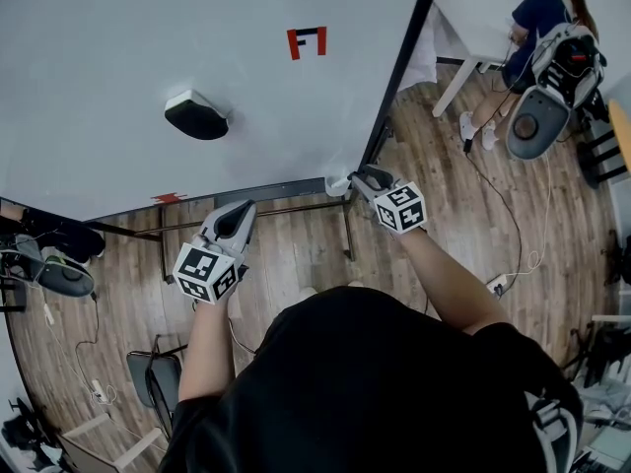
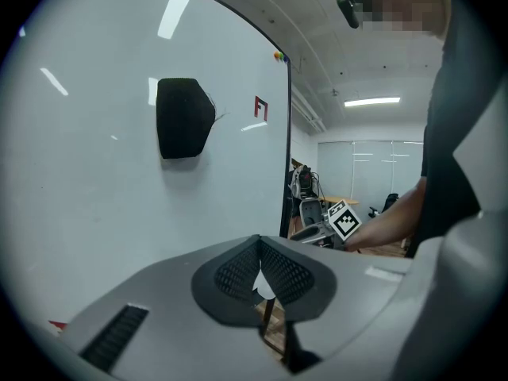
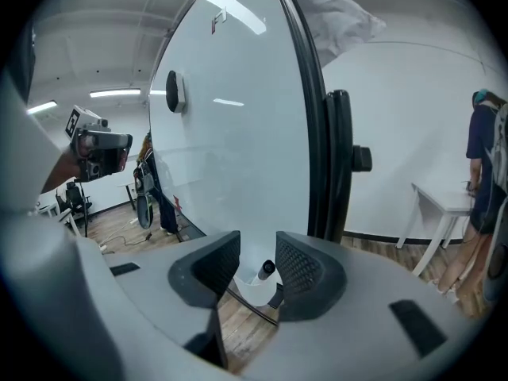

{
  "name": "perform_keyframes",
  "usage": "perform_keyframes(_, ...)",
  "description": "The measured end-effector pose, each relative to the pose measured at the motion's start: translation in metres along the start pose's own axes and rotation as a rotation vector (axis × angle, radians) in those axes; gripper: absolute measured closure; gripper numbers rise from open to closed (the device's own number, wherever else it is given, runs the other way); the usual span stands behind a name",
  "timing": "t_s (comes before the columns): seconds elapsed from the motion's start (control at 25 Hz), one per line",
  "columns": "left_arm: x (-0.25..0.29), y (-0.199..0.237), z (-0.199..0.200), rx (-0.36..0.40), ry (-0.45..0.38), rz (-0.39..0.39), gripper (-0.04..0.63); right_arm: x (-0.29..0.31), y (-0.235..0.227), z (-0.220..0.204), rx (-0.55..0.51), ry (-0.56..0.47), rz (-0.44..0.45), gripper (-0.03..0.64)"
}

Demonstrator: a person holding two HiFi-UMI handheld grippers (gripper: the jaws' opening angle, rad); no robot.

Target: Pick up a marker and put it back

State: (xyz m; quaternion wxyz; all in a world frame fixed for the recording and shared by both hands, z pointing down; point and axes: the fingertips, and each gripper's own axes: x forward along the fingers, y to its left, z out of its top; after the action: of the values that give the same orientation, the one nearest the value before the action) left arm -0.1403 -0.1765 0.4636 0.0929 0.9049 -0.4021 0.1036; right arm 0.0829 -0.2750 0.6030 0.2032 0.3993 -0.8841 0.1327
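Right tongs (image 3: 256,252) apart, marker (image 3: 266,270) untouched in holder (image 3: 248,287) just beyond; best moved straight, no sideways nudges. Left tongs (image 2: 259,252) together, empty.

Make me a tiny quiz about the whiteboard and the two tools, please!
1. True or false: the left tool has its jaws shut together.
2. Pick one. What shows ahead between the open jaws of the right tool? A) a marker B) a spoon C) a cup
3. Fill in: the black eraser sticks on the ____.
Key: 1 true; 2 A; 3 whiteboard.
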Motion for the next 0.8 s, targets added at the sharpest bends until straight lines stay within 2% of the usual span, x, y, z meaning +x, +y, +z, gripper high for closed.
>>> perform_keyframes(0.32, 0.003, -0.008, 0.004, 0.012, -0.004, -0.021, 0.584, -0.031, 0.012, 0.019, -0.018, -0.049, 0.003, 0.518)
perform_keyframes(0.8, 0.007, -0.013, 0.002, 0.017, 0.001, -0.04, 0.584, -0.053, 0.023, 0.02, -0.026, -0.057, 0.015, 0.583)
